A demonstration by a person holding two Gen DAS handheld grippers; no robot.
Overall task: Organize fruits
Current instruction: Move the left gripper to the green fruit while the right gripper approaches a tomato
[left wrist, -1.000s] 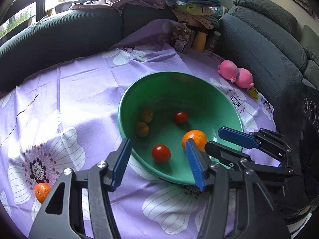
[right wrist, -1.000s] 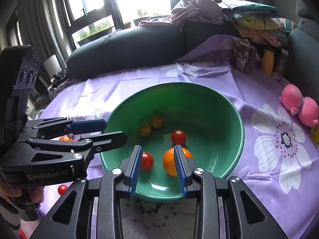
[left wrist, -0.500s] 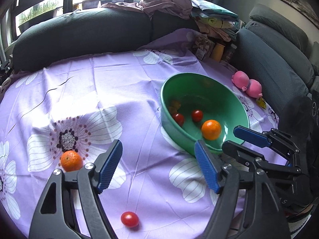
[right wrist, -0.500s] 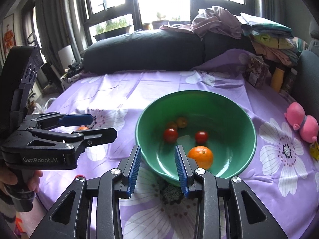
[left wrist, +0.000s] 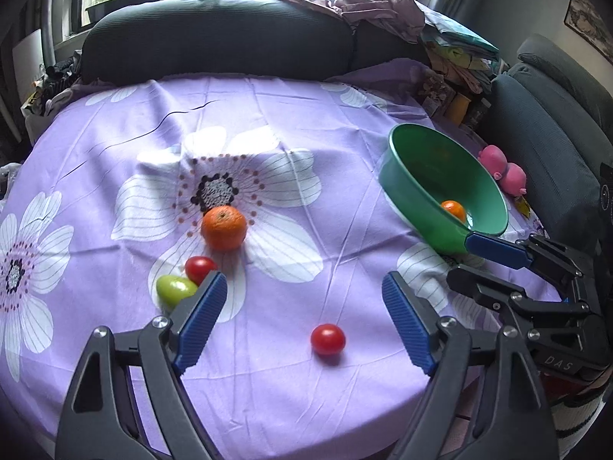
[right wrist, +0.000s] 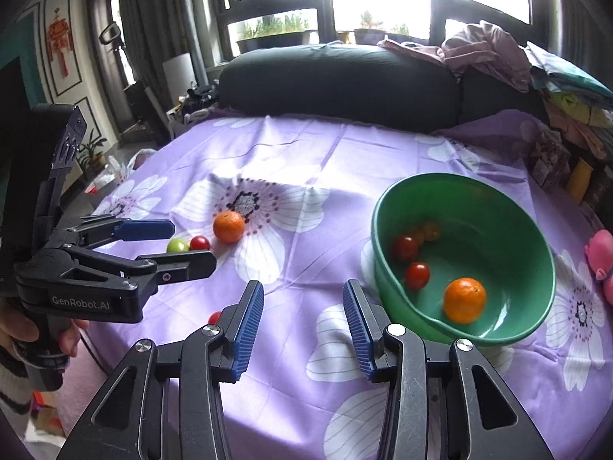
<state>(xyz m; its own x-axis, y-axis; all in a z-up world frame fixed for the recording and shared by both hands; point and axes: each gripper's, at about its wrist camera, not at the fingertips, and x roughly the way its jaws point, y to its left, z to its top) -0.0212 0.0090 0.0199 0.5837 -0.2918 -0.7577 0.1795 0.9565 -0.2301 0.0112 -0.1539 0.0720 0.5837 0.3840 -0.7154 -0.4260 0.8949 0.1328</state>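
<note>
Behind right gripper (right wrist: 302,326), perhaps one tomato (left wrist: 327,339) half-hidden.

Both grippers, the left gripper (left wrist: 302,310) and the right gripper (right wrist: 302,322), were black plastic frames with silver screws and ribbed blue pads (right wrist: 249,324). The left one read "GenRobot.AI"; a bare hand (right wrist: 23,339) with a striped sleeve (right wrist: 13,383) showed.

Round table under purple floral cloth (left wrist: 291,122): orange (left wrist: 223,227) near centre, red tomato (left wrist: 199,269) touching green tomato (left wrist: 174,289) at 7 o'clock of it, lone tomato (left wrist: 327,339) at 5, bowl (left wrist: 413,199) at 3, pink toy (left wrist: 502,170) beyond.
</note>
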